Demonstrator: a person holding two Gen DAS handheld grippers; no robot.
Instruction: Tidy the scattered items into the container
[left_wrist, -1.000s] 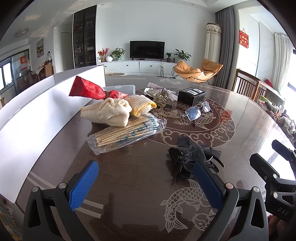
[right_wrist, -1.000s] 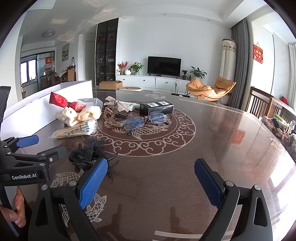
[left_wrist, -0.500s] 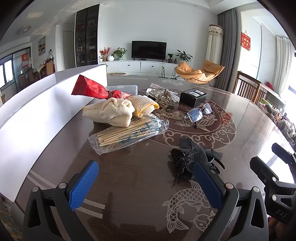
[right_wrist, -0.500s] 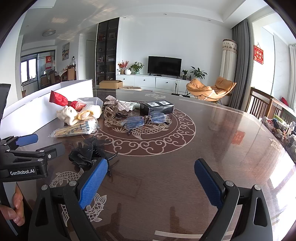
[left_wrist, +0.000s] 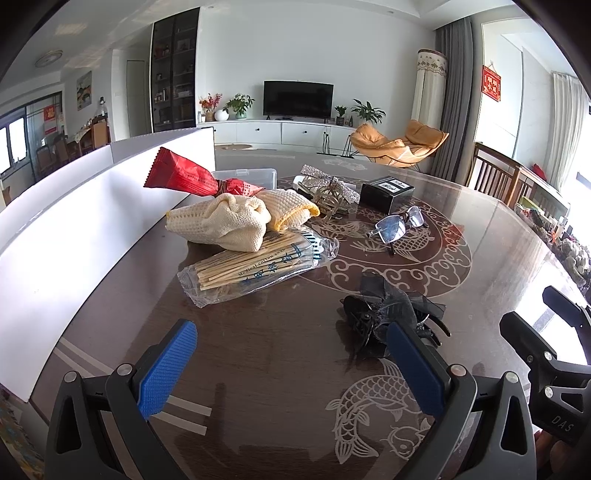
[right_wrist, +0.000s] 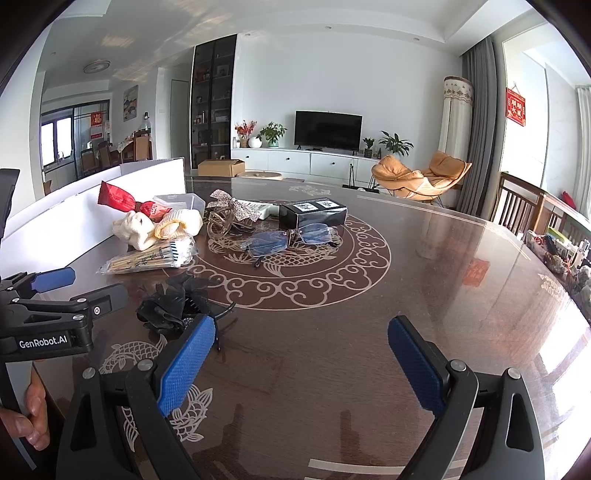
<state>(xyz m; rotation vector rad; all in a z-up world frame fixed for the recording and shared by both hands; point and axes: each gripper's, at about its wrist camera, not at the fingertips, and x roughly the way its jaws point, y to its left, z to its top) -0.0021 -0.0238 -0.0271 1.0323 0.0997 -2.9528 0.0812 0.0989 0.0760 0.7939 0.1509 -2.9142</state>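
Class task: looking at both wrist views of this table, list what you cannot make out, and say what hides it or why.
1. Inside of the clear plastic container: left wrist view, hidden by the red snack packet and knitted cloths.
2. Black hair clip: near side covered by the left hand-held gripper finger.
3. Label on the black box: right wrist view, too small to read.
4. Person: only fingers show, cut off by the edge.

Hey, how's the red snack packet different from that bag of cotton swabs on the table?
The red snack packet is opaque and props up at a tilt on the knit cloths; the bag of cotton swabs is clear, showing its sticks, and lies flat on the table. Both sit outside the clear container, untouched.
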